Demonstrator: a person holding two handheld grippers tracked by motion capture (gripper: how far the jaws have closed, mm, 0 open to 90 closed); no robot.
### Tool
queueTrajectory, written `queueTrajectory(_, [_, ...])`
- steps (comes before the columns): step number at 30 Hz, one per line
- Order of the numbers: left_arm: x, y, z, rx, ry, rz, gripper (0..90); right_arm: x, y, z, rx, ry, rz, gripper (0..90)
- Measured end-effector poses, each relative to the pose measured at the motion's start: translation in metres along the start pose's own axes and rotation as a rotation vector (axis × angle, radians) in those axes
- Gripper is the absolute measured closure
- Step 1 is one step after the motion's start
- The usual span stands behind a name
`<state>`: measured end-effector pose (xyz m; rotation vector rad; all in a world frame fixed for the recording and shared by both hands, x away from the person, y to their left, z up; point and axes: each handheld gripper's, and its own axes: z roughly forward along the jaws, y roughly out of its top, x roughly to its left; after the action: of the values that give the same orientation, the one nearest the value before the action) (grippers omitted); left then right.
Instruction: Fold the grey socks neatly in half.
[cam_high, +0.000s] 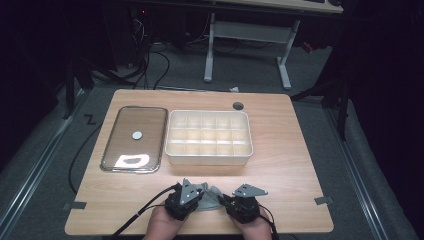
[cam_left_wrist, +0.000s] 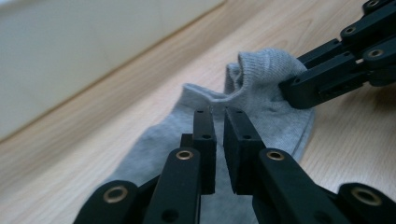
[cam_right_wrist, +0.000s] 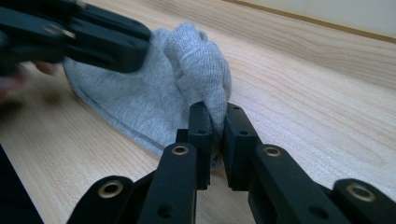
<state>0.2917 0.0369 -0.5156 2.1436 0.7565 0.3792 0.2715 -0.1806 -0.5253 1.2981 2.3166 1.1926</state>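
High view is showing one wooden surface (cam_high: 290, 150) carrying three things: one white divided box (cam_high: 208, 137), one flat lid (cam_high: 134, 138) and one grey sock (cam_high: 209, 196). The box is sitting at the middle of the surface, toward the far edge, and its grid is counting out as three rows of five, so fifteen compartments. The lid is lying just beside the box, toward the left edge, with one small round disc (cam_high: 137, 135) at its centre. The sock is lying at the near edge, about midway along it, between two hands.

Two tongs are working on that one sock. The left tongs (cam_left_wrist: 219, 114) are sitting low over the flat part of the fabric with the jaws nearly together (a thin gap is showing, and whether cloth is pinched in it cannot be told). The right tongs (cam_right_wrist: 214, 109) are clamping a raised fold of the sock's ribbed cuff, the knit bunching up above the jaws. In the left gripper view the right tongs are reaching in from the upper right, touching the cuff.
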Motion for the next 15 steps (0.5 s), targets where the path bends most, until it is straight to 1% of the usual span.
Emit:
queueTrajectory(1, [-0.002, 0.001, 0.006, 0.023, -0.009, -0.002, 83.0, 0.000, 0.000, 0.000, -0.003, 0.003, 0.001, 83.7])
queueTrajectory(2, [-0.003, 0.001, 0.009, 0.034, -0.011, -0.001, 82.8, -0.001, 0.000, 0.000, -0.008, 0.007, 0.002, 83.6])
queueTrajectory(3, [-0.005, -0.001, 0.014, 0.049, -0.005, 0.006, 82.8, -0.001, 0.000, -0.001, -0.010, 0.012, 0.007, 83.7])
queueTrajectory(7, [-0.007, 0.000, 0.018, 0.050, 0.014, -0.007, 83.2, -0.003, 0.001, -0.004, -0.030, 0.039, 0.021, 83.8])
queueTrajectory(11, [-0.012, 0.002, 0.021, 0.049, 0.036, 0.008, 83.1, -0.003, 0.002, -0.009, -0.066, 0.080, 0.033, 84.4])
queueTrajectory(13, [-0.014, 0.003, 0.022, 0.047, 0.042, 0.012, 83.0, -0.002, 0.004, -0.012, -0.095, 0.099, 0.028, 85.3])
queueTrajectory(15, [-0.017, 0.004, 0.024, 0.047, 0.044, 0.017, 82.6, 0.000, 0.005, -0.014, -0.108, 0.111, 0.027, 85.7])
